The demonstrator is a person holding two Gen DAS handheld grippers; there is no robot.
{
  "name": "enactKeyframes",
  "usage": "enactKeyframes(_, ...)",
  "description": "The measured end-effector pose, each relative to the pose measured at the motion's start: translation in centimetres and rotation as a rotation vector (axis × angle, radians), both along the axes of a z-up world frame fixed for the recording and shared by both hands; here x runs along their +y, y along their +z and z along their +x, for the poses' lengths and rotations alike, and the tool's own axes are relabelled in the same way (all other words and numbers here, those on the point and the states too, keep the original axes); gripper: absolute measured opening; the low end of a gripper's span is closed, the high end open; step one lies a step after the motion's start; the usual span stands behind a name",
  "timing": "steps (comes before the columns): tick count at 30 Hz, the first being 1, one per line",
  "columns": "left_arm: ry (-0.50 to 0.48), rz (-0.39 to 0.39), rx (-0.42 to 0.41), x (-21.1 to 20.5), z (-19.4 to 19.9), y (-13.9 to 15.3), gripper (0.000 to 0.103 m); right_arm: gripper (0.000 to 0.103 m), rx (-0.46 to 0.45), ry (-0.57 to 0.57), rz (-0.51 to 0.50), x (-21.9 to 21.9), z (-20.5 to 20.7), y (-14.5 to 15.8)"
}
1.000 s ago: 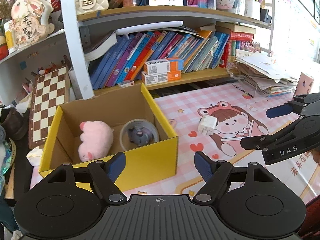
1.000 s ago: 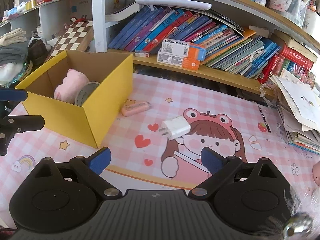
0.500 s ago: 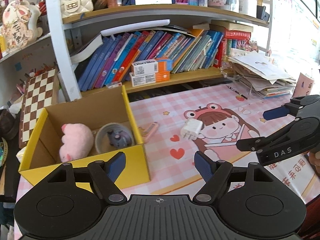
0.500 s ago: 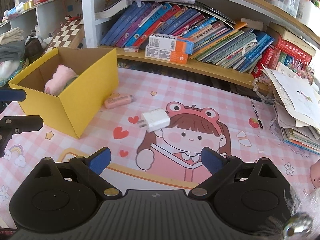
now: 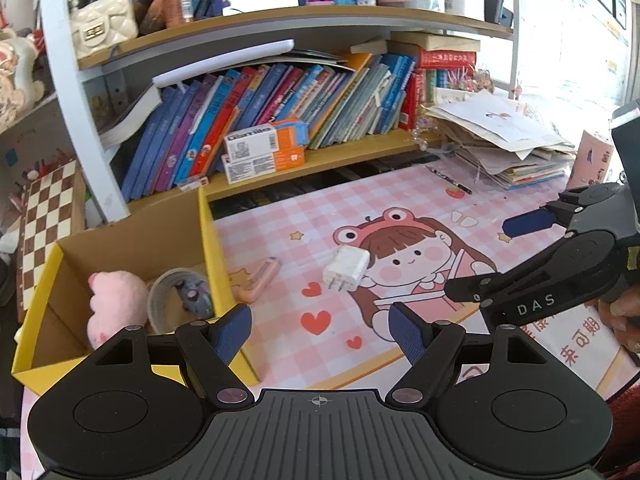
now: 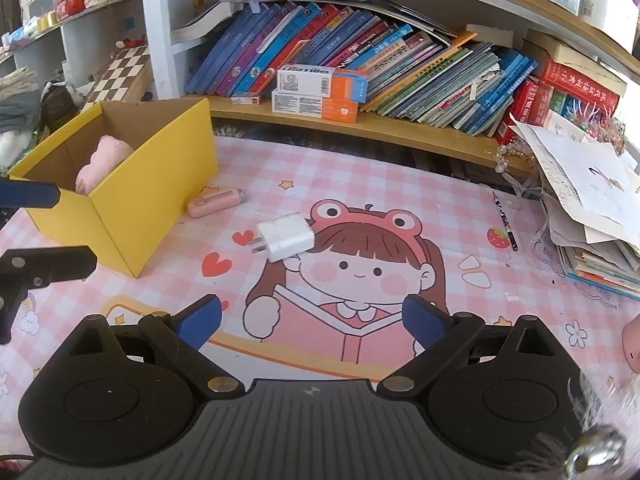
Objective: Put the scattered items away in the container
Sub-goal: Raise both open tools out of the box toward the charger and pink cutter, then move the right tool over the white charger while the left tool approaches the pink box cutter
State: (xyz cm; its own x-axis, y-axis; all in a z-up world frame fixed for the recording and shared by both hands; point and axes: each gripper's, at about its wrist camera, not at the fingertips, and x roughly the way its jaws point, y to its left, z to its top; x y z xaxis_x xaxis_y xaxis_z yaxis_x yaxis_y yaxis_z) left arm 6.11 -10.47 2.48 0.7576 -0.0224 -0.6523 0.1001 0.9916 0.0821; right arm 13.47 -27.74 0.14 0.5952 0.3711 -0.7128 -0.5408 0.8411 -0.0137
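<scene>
In the left wrist view, the left hand-held gripper is hanging over the near part of the tabletop with its blue fingers wide apart, and it is holding nothing. The yellow box is sitting by the left edge of the tabletop. A pink plush and a small round tub are lying inside it, side by side. A pink case is lying on the tabletop just beside the box's right wall. A white charger is lying near the middle, apart from the case. The right hand-held gripper is reaching in from the right edge, open and empty.

In the right wrist view, the right hand-held gripper is spreading its fingers wide over the near edge of the tabletop, gripping nothing. The charger is lying ahead of it near the middle, with its prongs pointing left. The pink case is lying next to the box. The plush is showing inside the box. A pen is lying toward the right edge, by a pile of papers.
</scene>
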Motion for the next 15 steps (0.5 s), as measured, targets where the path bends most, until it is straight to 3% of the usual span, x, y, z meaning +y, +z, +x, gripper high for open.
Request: enactKeyframes(15,-0.08,0.021,0.045,-2.9,3.2,-1.0,0.078,0.098,0.029,-0.05,0.014,-1.7,2.8,-1.4)
